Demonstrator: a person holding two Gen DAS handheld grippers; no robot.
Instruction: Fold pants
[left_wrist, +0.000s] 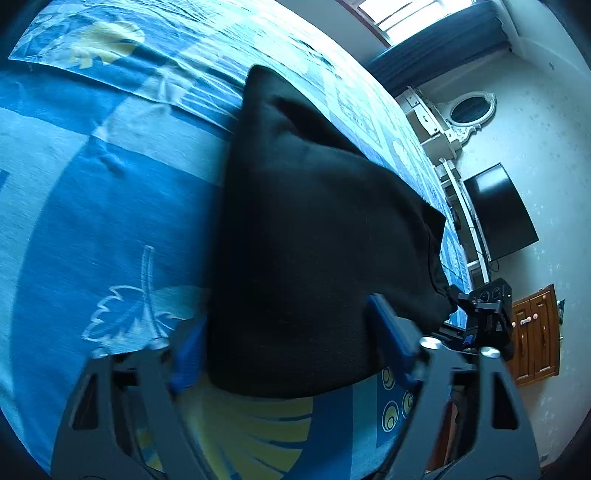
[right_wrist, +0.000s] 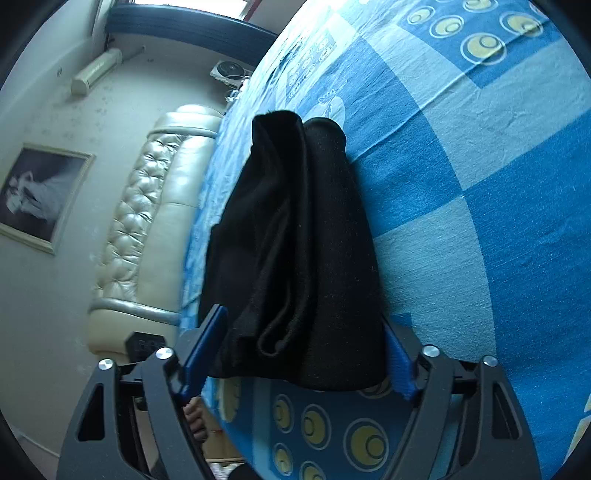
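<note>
Black pants (left_wrist: 314, 236) lie on a blue patterned bedsheet (left_wrist: 92, 206), folded into a long bundle stretching away from both cameras. My left gripper (left_wrist: 291, 354) is wide open, its blue-padded fingers (left_wrist: 391, 336) on either side of the pants' near end. My right gripper (right_wrist: 299, 350) is also wide open, straddling the other near corner of the pants (right_wrist: 295, 240), where layered folds show. The right gripper also shows in the left wrist view (left_wrist: 484, 317), at the pants' right corner.
The bed's edge runs beside the pants on the right in the left wrist view. Beyond it stand a white dresser with an oval mirror (left_wrist: 472, 109), a dark TV (left_wrist: 498, 214) and a wooden cabinet (left_wrist: 535, 332). A padded cream headboard (right_wrist: 155, 206) is on the left in the right wrist view.
</note>
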